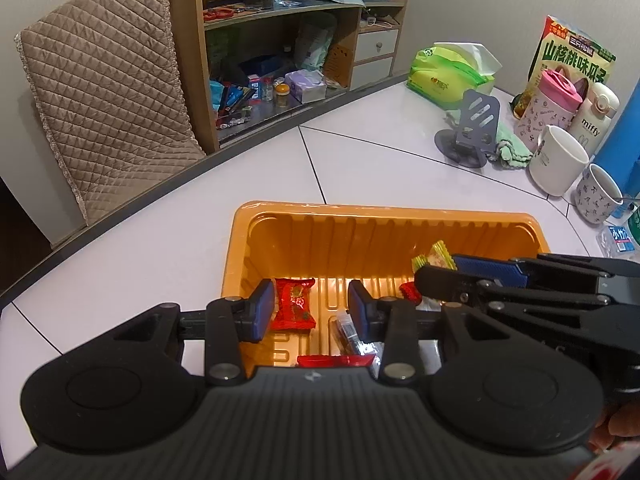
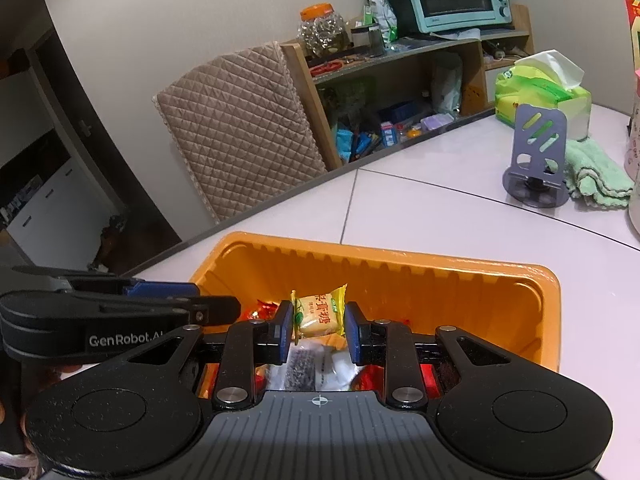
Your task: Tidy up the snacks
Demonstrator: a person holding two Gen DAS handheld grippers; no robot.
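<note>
Here our right gripper [image 2: 318, 330] pinches a yellow wrapped candy [image 2: 319, 315] above the orange ribbed plastic tray [image 1: 384, 216]; our left gripper [image 1: 311, 312] stands open, empty, over a red wrapped snack [image 1: 294, 308] lying inside on the white table [image 1: 160, 248].

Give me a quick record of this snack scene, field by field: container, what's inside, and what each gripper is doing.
container: orange tray on white table
contents: red snack packet, other wrapped snacks
left gripper: open above tray, nothing between its pads
right gripper: shut on yellow candy packet, above tray
</note>
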